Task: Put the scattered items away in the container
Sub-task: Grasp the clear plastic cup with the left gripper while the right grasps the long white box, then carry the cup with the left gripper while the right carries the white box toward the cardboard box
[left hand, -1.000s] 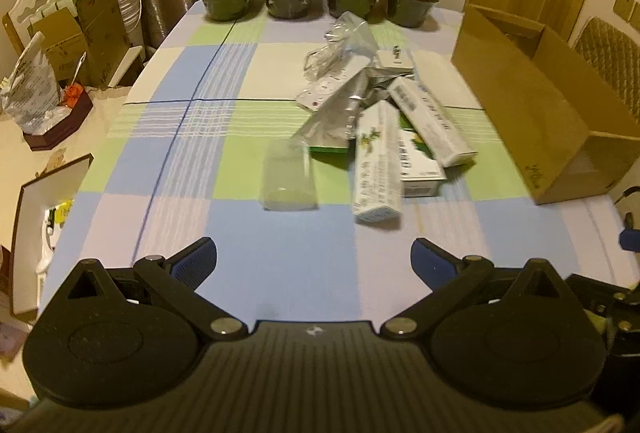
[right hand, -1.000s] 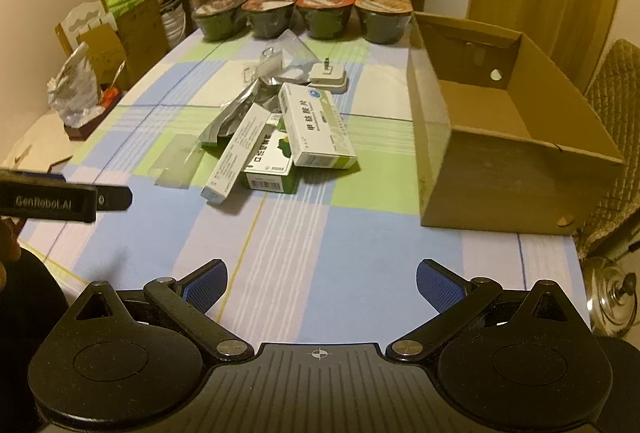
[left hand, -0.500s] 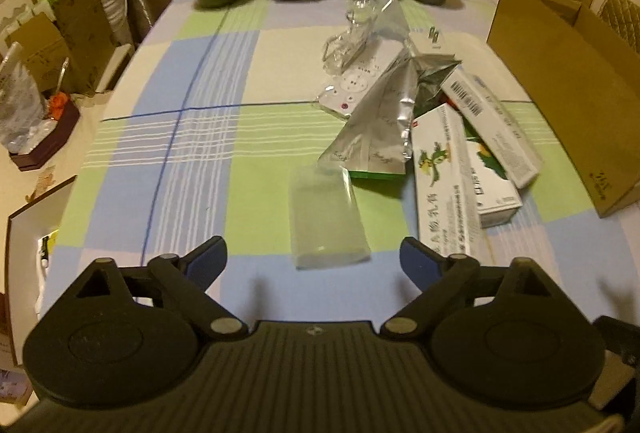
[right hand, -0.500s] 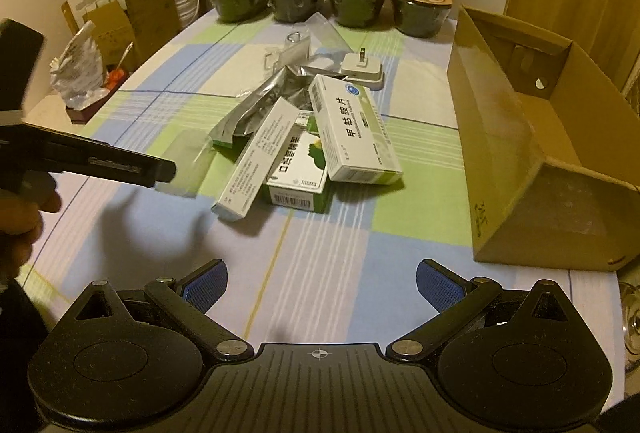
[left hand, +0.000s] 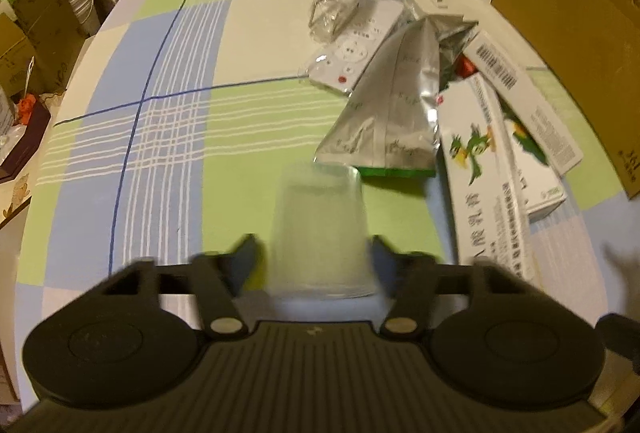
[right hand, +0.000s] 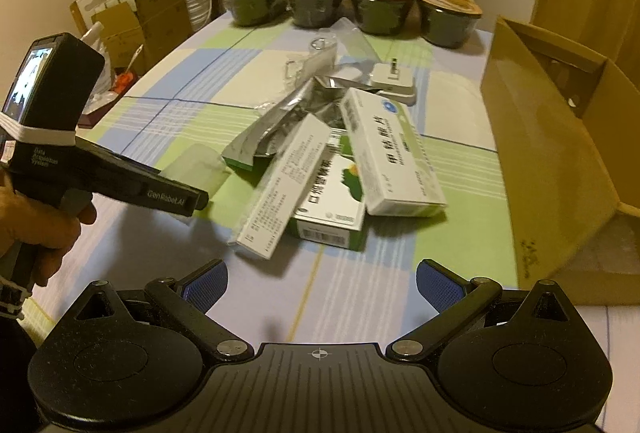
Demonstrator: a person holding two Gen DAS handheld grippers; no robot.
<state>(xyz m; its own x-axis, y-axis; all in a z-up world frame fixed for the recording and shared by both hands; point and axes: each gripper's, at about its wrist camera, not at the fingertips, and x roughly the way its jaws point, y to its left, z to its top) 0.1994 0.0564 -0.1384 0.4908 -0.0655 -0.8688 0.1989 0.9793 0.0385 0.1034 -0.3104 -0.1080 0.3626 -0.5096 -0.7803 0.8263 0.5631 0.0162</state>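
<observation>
We have brought our left gripper [left hand: 316, 265] forward; its jaws now flank the clear plastic box [left hand: 320, 229], gaps visible. Foil pouch [left hand: 392, 113] crowds behind. Right gripper [right hand: 320, 285] gapes empty. Left handle reads "GenRobot.AI".

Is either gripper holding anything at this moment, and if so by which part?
Neither yet. The left gripper straddles the near end of the clear plastic cup lying on its side, fingers not visibly touching. The right gripper is open, empty.

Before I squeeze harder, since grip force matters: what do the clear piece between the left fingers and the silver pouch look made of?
Clear piece: looks like thin translucent plastic, since the tablecloth shows through.
Silver pouch: likely foil laminate; shiny and creased.
</observation>
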